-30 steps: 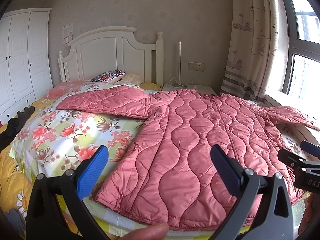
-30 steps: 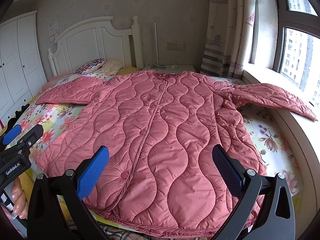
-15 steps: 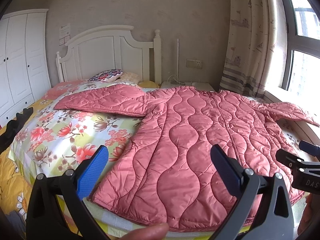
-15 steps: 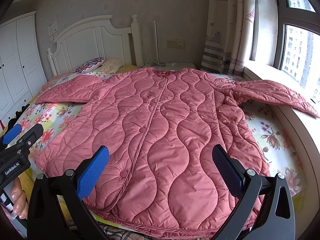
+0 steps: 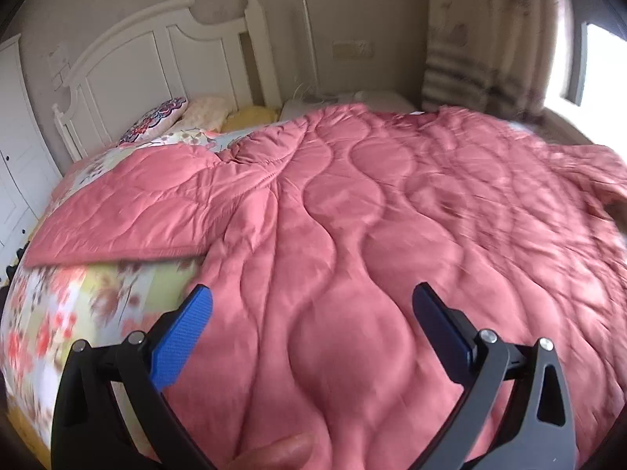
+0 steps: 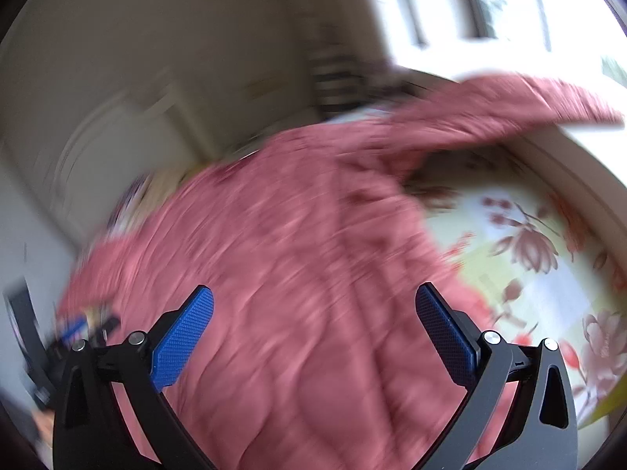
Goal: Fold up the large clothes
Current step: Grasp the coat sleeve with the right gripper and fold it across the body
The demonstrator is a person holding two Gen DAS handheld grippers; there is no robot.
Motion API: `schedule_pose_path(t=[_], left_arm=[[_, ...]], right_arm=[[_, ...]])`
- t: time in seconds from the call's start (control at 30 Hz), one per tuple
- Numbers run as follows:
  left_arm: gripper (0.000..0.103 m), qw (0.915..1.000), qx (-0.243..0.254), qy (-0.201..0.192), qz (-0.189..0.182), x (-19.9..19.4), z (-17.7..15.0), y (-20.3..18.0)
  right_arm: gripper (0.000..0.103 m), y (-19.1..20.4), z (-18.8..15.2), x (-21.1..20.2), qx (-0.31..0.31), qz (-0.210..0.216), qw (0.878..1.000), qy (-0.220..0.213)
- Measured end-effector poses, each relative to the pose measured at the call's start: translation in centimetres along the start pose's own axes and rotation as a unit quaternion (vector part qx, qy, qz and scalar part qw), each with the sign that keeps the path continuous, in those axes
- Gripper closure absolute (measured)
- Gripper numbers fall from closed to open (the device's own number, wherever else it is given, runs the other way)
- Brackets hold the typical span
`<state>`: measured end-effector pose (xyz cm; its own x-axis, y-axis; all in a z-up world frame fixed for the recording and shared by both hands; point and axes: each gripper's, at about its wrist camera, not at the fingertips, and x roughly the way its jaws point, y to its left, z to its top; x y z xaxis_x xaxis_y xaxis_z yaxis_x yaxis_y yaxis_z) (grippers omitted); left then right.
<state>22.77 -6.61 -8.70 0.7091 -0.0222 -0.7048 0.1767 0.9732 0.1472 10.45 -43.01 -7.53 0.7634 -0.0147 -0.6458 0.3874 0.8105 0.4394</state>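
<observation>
A large pink quilted coat (image 5: pixel 352 235) lies spread flat on the bed, front up. Its left sleeve (image 5: pixel 129 211) stretches out over the floral bedspread. My left gripper (image 5: pixel 311 305) is open and empty, hovering over the coat's lower left part. In the right wrist view the blurred coat (image 6: pixel 274 274) fills the middle, and its right sleeve (image 6: pixel 490 102) reaches toward the window sill. My right gripper (image 6: pixel 313 309) is open and empty above the coat's right side.
The floral bedspread (image 5: pixel 78 313) shows at the left, and in the right wrist view (image 6: pixel 529 254) at the right. A white headboard (image 5: pixel 156 58) and pillows (image 5: pixel 156 121) stand at the far end. A curtain (image 5: pixel 482 39) and window (image 6: pixel 490 0) are on the right.
Both grippers have moved forward and down over the coat, from the foot of the bed. The right one has swung to the right; its view is motion-blurred. Both stay open.
</observation>
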Motion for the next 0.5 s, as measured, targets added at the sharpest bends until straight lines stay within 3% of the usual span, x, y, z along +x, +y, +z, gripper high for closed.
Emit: schedule_pose_path(t=[0.1,0.2,0.3,0.43,0.47,0.5], left_arm=[[0.002,0.9994,-0.003,0.030,0.017,4.6,1.3,0.7],[0.002,0.9971,-0.033,0.065,-0.022,7.5,1.3,1.9],[0.002,0.9951,-0.055,0.066,-0.048,7.9,1.1,2.8],[0.002,0.9947,-0.058,0.065,-0.054,8.1,0.8,3.0],[0.002,0.9945,-0.060,0.065,-0.056,8.2,0.8,3.1],[0.002,0.9945,-0.061,0.065,-0.056,8.1,0.7,3.0]], right_arm=[[0.004,-4.3,3.3,1.9,0.086,-0.002,0.996,-0.023],[0.004,-7.6,6.1,3.7,0.153,-0.004,0.988,-0.037],[0.004,-10.3,8.7,4.9,0.201,-0.008,0.978,-0.058],[0.004,-12.8,10.5,5.0,0.255,-0.017,0.962,-0.100],[0.006,-13.1,10.6,4.6,0.264,-0.014,0.956,-0.123],[0.014,-13.4,10.8,4.3,0.264,-0.017,0.954,-0.138]])
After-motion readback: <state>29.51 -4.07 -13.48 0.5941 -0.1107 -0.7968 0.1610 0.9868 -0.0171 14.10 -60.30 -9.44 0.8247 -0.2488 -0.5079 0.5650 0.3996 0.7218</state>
